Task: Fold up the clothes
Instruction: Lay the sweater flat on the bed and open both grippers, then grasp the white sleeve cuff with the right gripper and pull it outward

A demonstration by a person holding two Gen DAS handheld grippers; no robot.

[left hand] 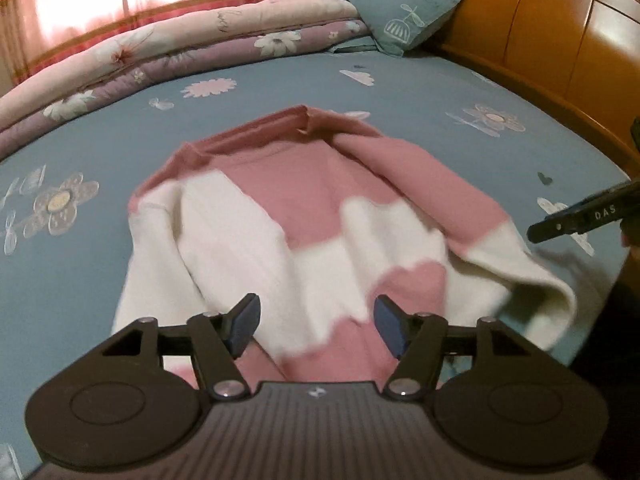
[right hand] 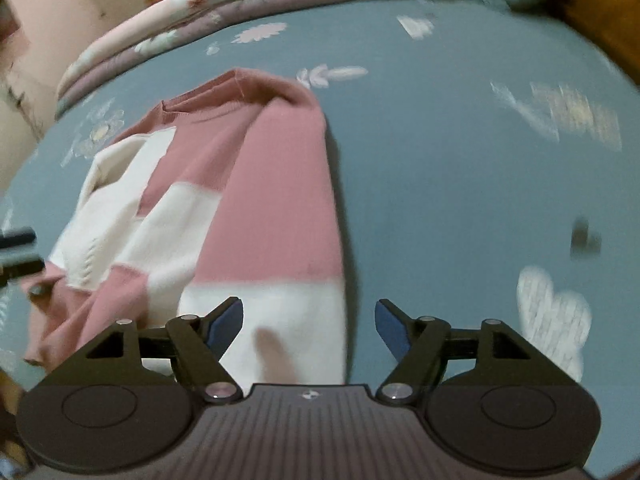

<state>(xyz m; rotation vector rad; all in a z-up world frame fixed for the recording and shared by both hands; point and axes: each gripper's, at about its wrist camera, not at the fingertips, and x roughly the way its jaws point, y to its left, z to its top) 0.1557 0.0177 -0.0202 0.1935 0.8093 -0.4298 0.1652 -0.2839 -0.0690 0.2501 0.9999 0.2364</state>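
Left gripper [left hand: 316, 326] wide open, empty, low centre above pink-white sweater [left hand: 304, 216]; right gripper [right hand: 308, 330] likewise, over sweater's right edge; blue bedsheet [right hand: 460, 160] beneath.

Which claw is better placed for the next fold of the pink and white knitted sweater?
Probably the left claw: open, centred over the pink and white knitted sweater. The right claw, also open, straddles its side edge, half over the blue bedsheet.

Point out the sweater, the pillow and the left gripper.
sweater [left hand: 304, 200]: left wrist view, pink chest panel.
pillow [left hand: 392, 12]: left wrist view, blue pillowcase middle.
left gripper [left hand: 316, 328]: left wrist view, gap between open fingertips.
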